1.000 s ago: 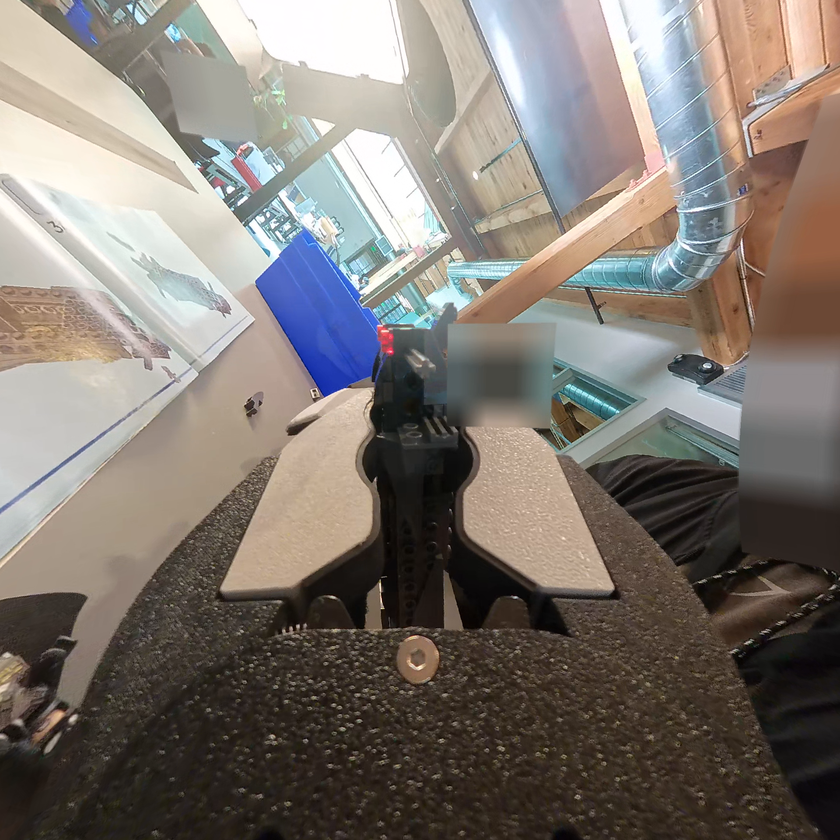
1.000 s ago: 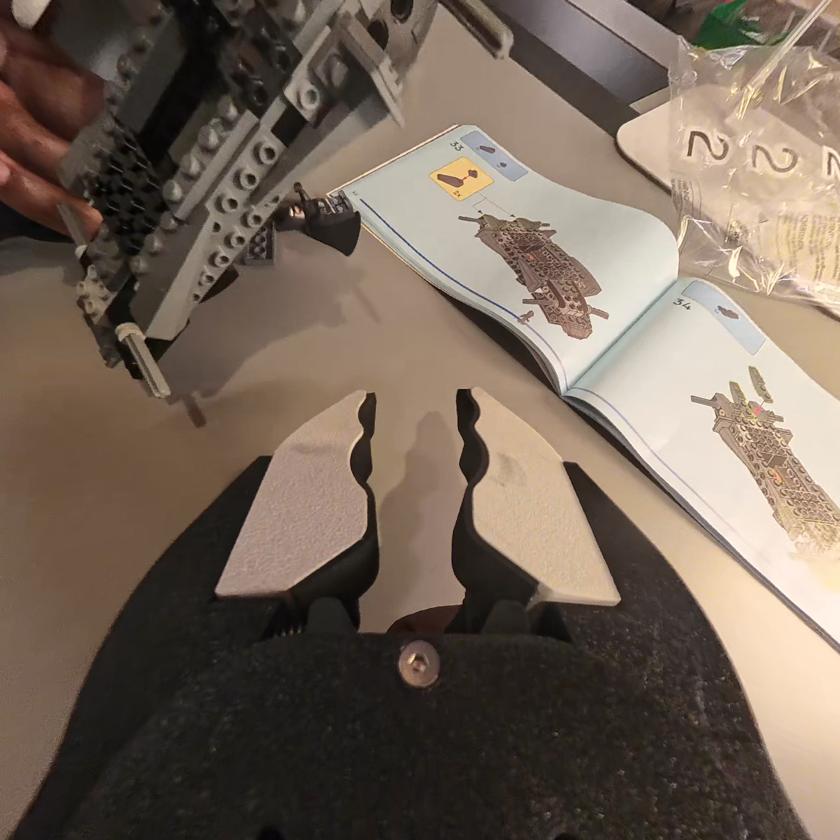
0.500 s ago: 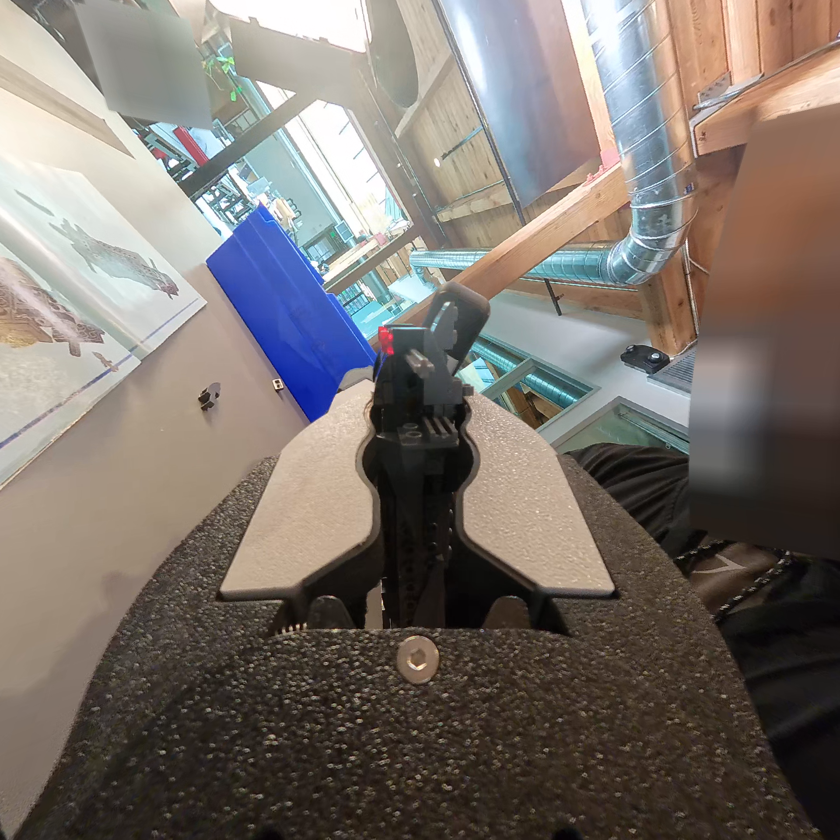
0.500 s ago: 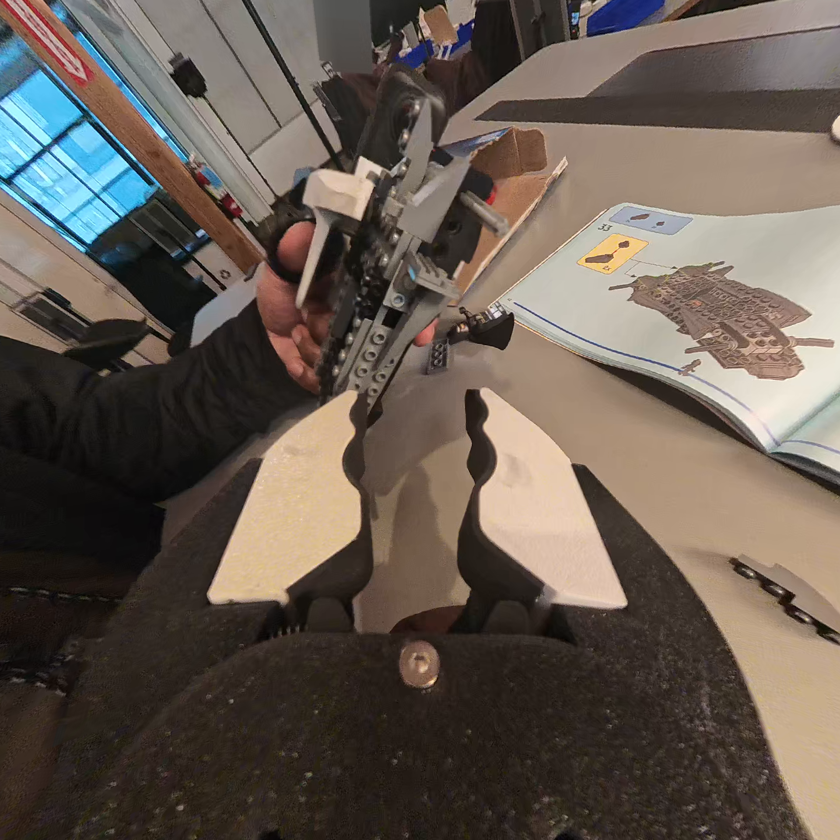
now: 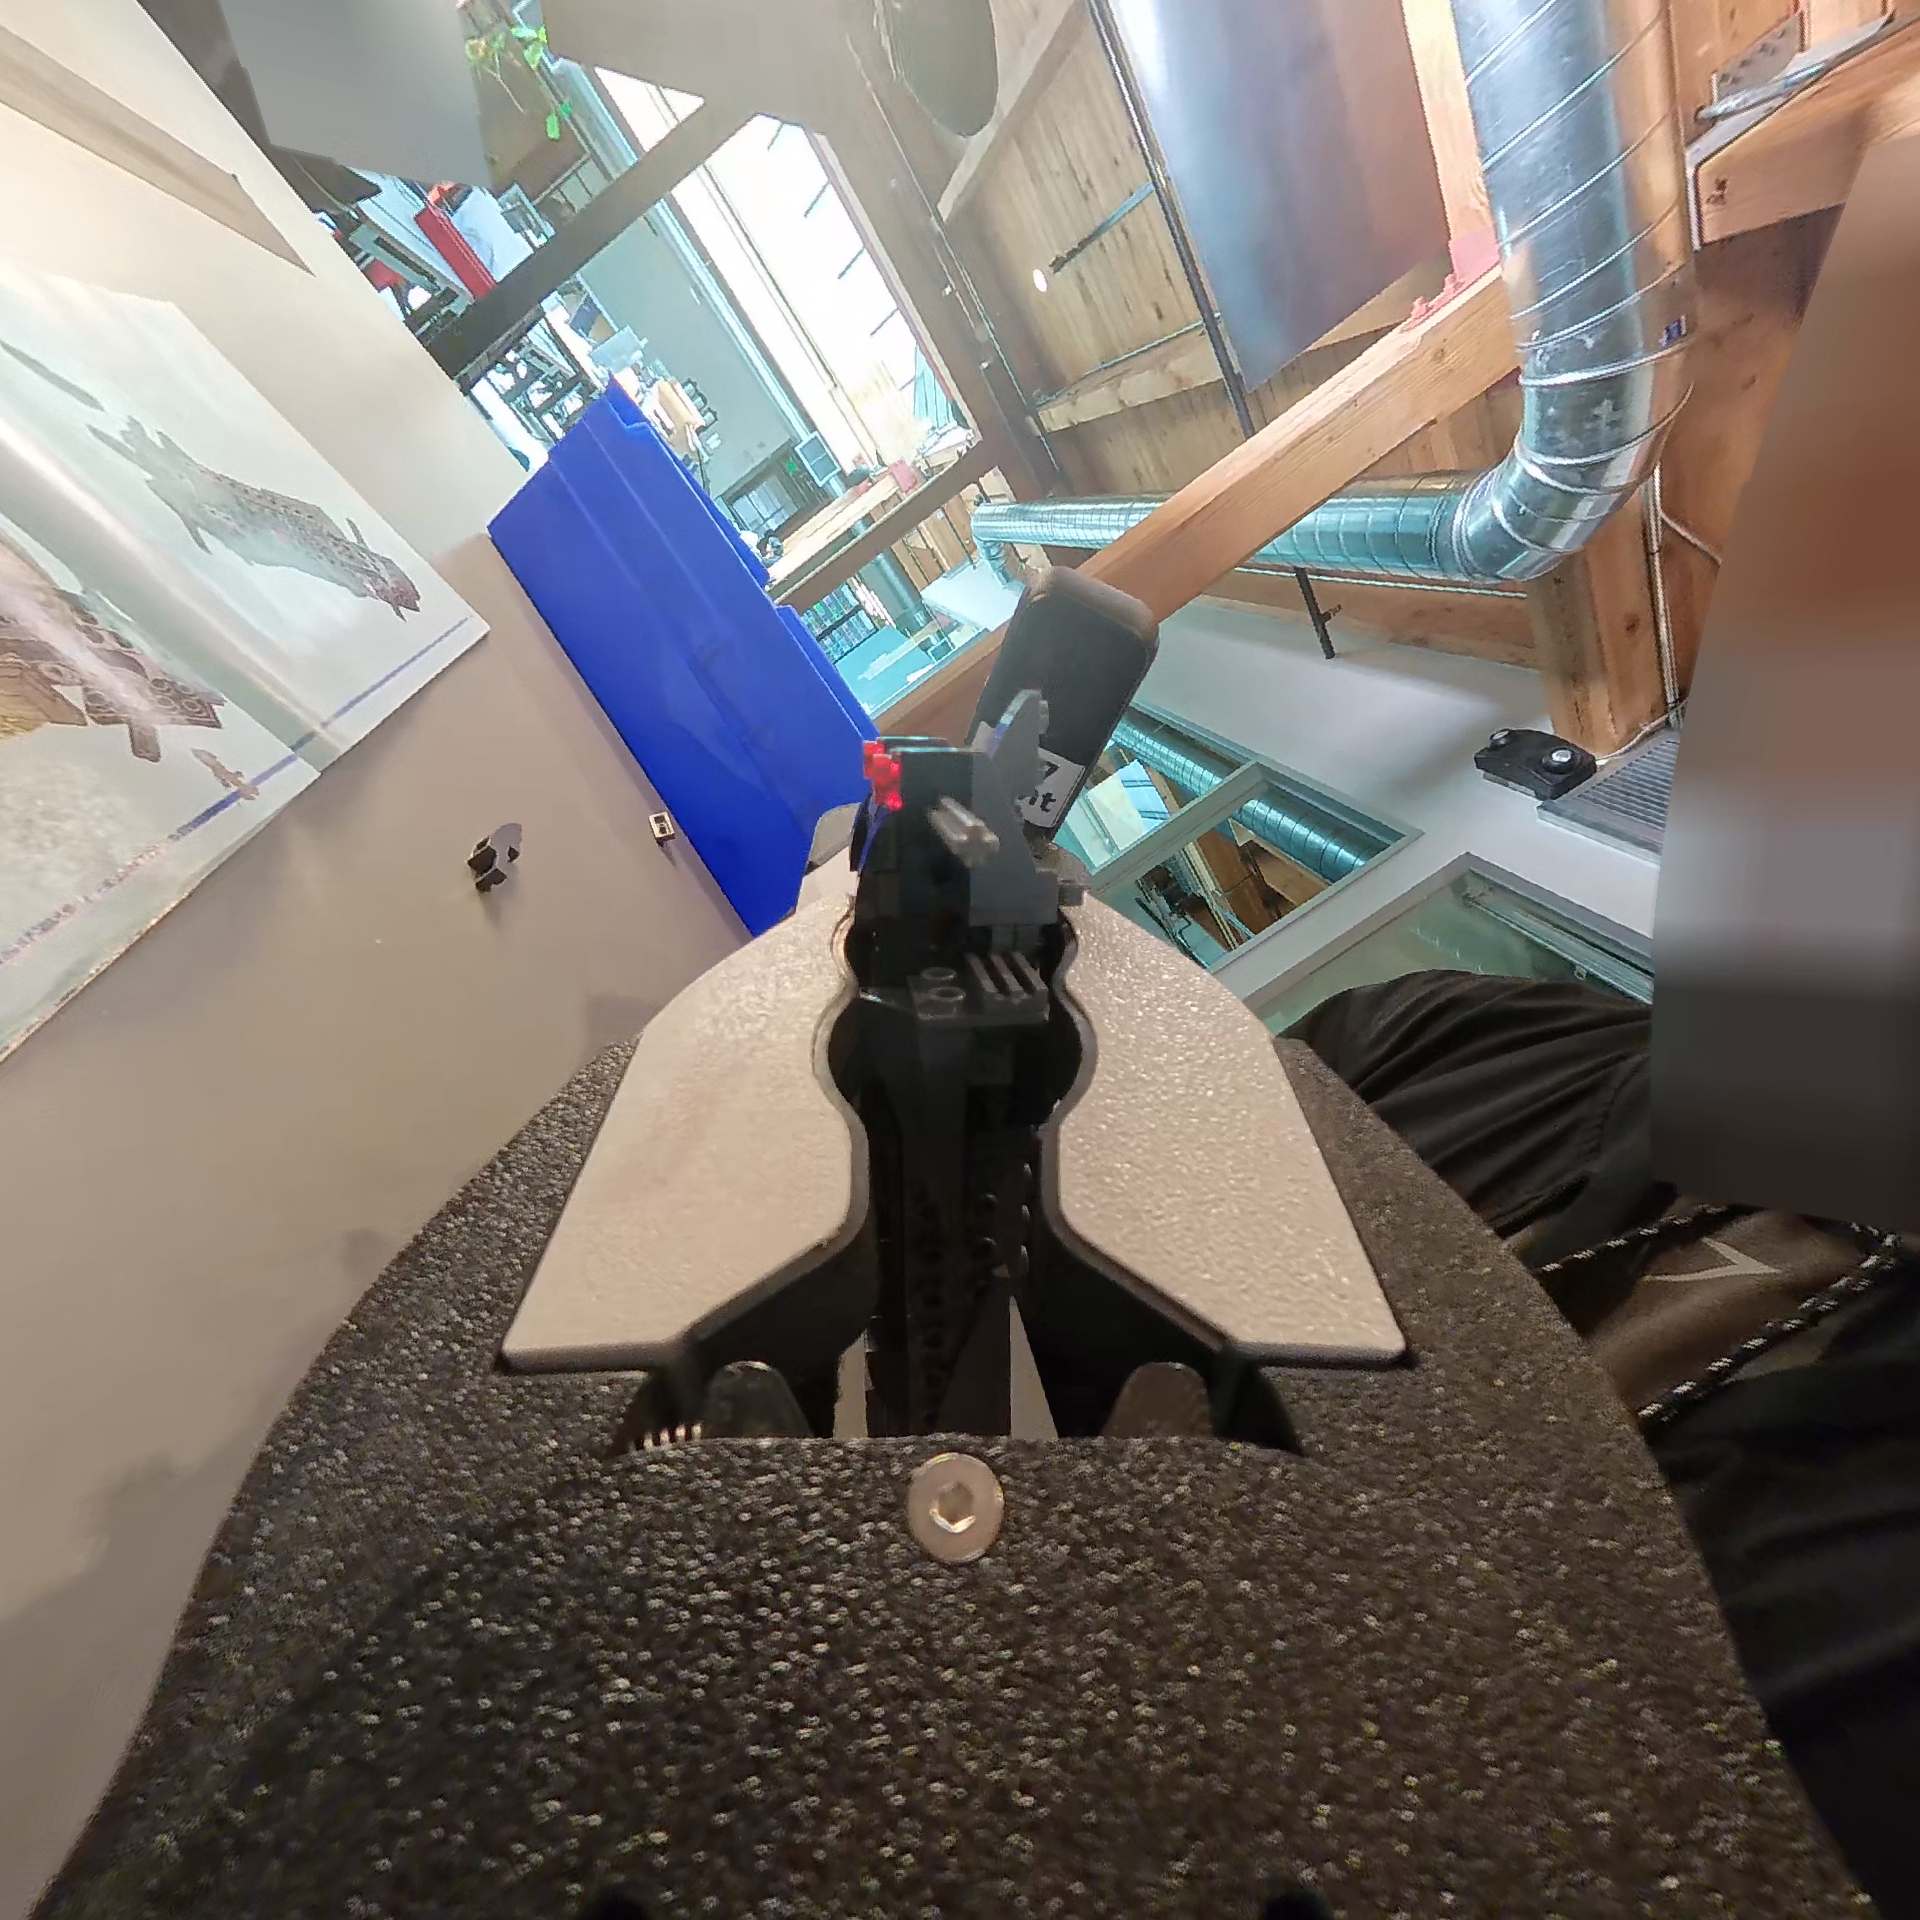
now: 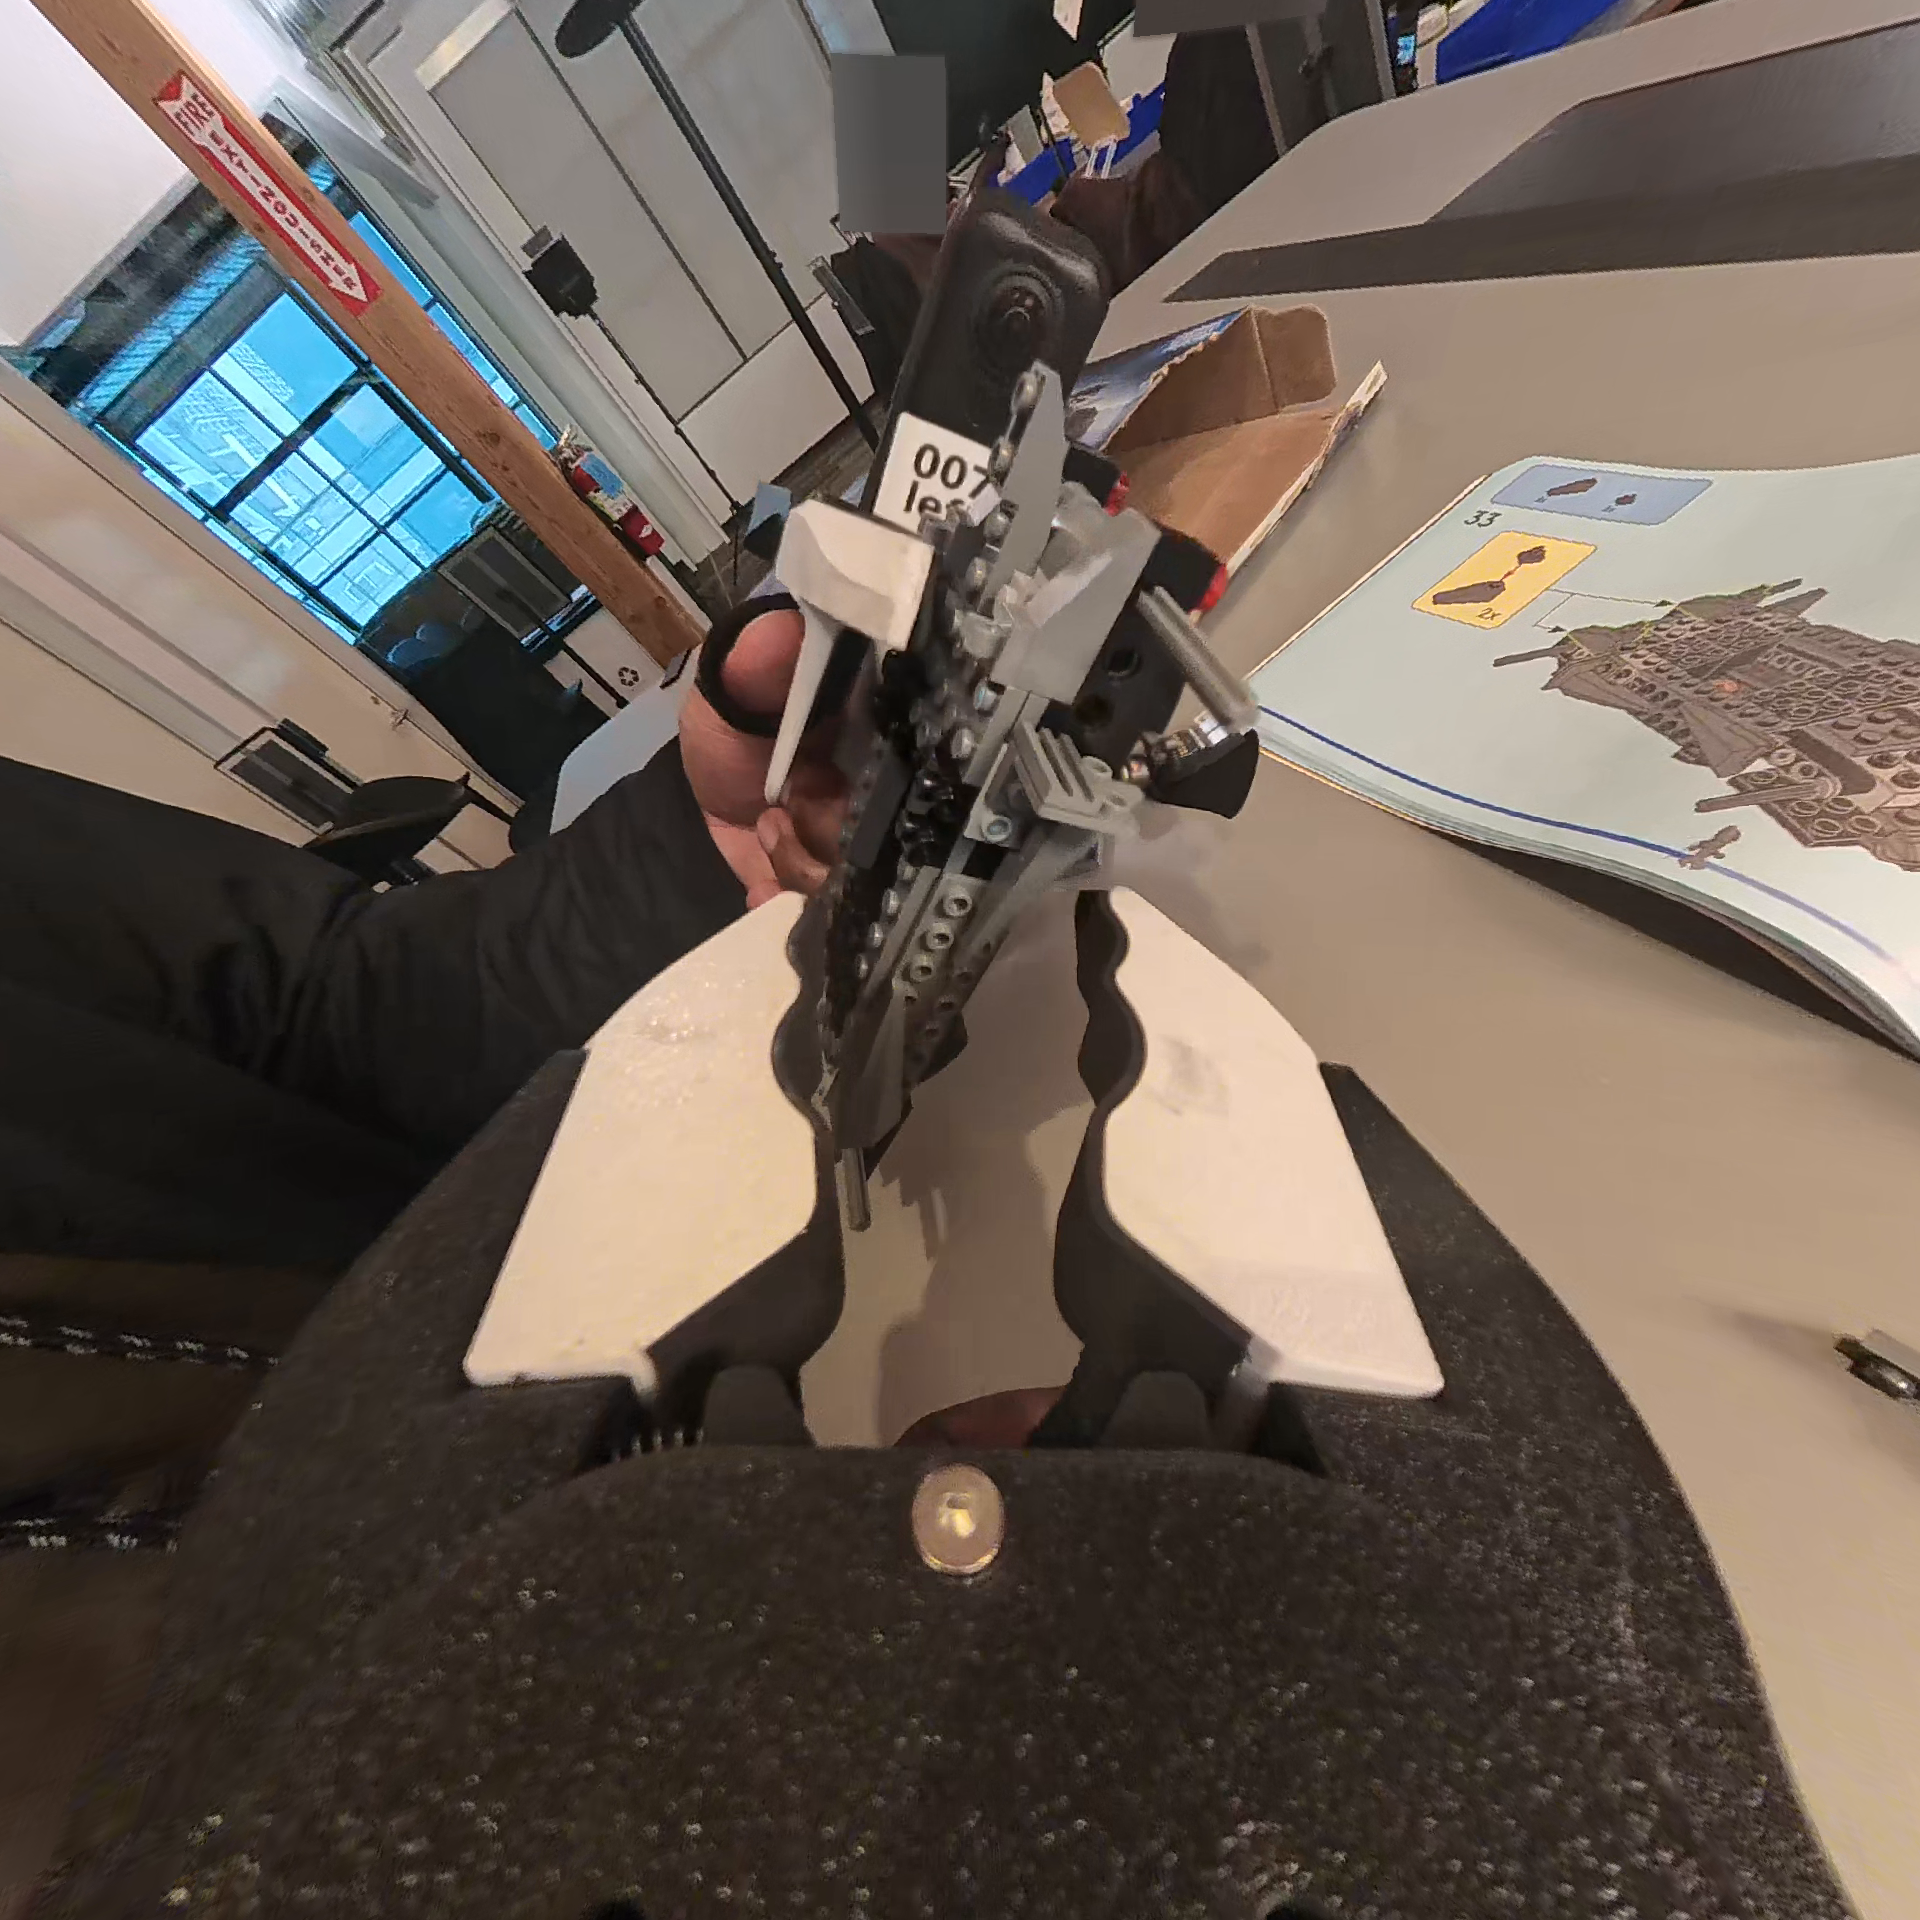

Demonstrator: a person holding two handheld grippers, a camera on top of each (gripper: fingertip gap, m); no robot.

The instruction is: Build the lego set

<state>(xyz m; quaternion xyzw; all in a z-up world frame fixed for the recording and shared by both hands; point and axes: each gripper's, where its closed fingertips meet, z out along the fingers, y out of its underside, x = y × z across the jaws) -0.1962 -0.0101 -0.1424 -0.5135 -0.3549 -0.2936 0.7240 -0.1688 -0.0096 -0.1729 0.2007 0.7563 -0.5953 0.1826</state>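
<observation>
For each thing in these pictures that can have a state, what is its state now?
Left gripper: shut on the brick model.
Brick model: held off the table, its tip between the right gripper's fingers.
Right gripper: open; a gap shows beside the model.
Instruction booklet: lying open.
Cardboard box: flap open.

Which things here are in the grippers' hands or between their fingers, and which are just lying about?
In hand:
- grey and black brick-built model, clamped in the left gripper
- right gripper, open, fingers either side of the model's lower end

Lying about:
- open instruction booklet
- blue plastic bin
- torn cardboard box
- small dark loose piece on the table
</observation>
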